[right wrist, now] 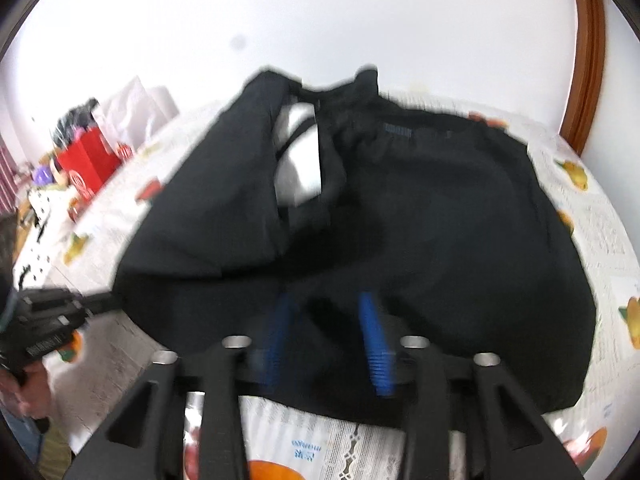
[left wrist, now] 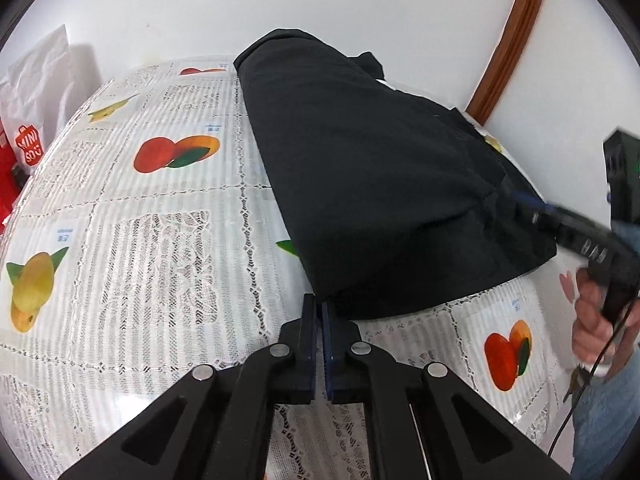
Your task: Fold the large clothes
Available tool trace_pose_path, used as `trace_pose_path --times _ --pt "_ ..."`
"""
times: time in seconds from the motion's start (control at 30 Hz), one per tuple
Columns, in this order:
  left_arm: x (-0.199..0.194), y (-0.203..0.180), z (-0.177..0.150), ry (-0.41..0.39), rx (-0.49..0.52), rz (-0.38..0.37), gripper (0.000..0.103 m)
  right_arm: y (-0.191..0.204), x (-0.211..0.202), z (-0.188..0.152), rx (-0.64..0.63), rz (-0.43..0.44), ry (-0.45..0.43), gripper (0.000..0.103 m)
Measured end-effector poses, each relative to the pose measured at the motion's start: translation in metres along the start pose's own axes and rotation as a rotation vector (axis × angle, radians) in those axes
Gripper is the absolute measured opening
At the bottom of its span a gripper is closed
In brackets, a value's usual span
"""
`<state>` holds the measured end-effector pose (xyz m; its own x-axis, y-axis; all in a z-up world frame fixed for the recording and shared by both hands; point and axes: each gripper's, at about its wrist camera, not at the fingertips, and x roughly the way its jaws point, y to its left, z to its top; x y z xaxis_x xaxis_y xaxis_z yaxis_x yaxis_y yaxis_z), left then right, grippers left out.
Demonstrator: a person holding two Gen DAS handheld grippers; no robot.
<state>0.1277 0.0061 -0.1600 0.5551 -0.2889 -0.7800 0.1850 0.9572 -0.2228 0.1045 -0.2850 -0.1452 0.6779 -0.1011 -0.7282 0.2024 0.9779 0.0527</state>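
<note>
Tablecloth [left wrist: 140, 240]: garment [left wrist: 380, 184] beyond left claw [left wrist: 319, 312]

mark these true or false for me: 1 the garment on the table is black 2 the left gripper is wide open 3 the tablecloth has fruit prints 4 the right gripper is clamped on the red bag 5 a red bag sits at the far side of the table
1. True: the garment lying on the table is black.
2. False: the left gripper is shut, at the garment's near edge.
3. True: the tablecloth shows fruit prints.
4. False: the right gripper is open over the garment; its pads press on nothing.
5. True: the red bag stands at the table's far left.
</note>
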Motion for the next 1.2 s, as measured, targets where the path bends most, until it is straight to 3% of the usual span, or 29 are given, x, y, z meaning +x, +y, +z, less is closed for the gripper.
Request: trace_pose_path --times 0.03,0.07,0.1,0.13,0.17,0.3,0.4,0.47,0.53,0.63,0.7,0.87,1.03,1.13,1.2 --pt "0.002 -0.002 0.001 0.003 0.001 -0.006 0.014 0.0 -0.005 0.005 0.003 0.018 -0.025 0.068" --pt "0.002 -0.003 0.001 0.003 0.005 -0.021 0.03 0.001 -0.01 0.01 0.008 0.038 -0.044 0.071" --pt "0.002 -0.004 0.002 -0.008 0.007 -0.041 0.039 0.0 -0.01 0.014 0.014 0.056 -0.053 0.074" --pt "0.002 -0.007 0.003 -0.021 0.01 -0.046 0.058 0.003 -0.004 0.024 0.017 0.072 -0.051 0.074" --pt "0.002 -0.01 0.004 -0.036 0.019 -0.042 0.064 0.006 0.001 0.029 0.02 0.079 -0.047 0.074" --pt "0.013 -0.017 0.016 -0.034 0.024 -0.038 0.07 0.01 0.03 0.047 0.034 0.09 -0.008 0.074" --pt "0.026 -0.024 0.024 -0.026 0.022 -0.027 0.073 0.011 0.053 0.051 0.068 0.16 0.033 0.074" --pt "0.033 -0.033 0.027 -0.014 0.042 -0.016 0.083 0.015 0.067 0.054 0.073 0.178 0.054 0.072" --pt "0.038 -0.04 0.028 -0.016 0.067 0.017 0.084 0.018 0.073 0.055 0.07 0.183 0.056 0.057" --pt "0.045 -0.047 0.03 -0.008 0.114 0.07 0.089 0.023 0.071 0.058 0.043 0.19 0.037 0.013" --pt "0.049 -0.052 0.03 -0.002 0.135 0.097 0.089 0.024 0.059 0.061 0.017 0.199 0.001 0.01" --pt "0.053 -0.059 0.029 0.003 0.177 0.145 0.089 0.01 -0.008 0.062 0.008 0.229 -0.206 0.008" --pt "0.055 -0.06 0.032 0.004 0.18 0.144 0.089 -0.029 -0.066 0.039 0.046 0.148 -0.379 0.007" --pt "0.056 -0.061 0.032 0.005 0.189 0.138 0.089 -0.063 -0.071 0.019 0.147 0.068 -0.362 0.007" --pt "0.058 -0.064 0.034 0.008 0.195 0.132 0.089 -0.085 -0.059 0.001 0.216 -0.01 -0.293 0.008"
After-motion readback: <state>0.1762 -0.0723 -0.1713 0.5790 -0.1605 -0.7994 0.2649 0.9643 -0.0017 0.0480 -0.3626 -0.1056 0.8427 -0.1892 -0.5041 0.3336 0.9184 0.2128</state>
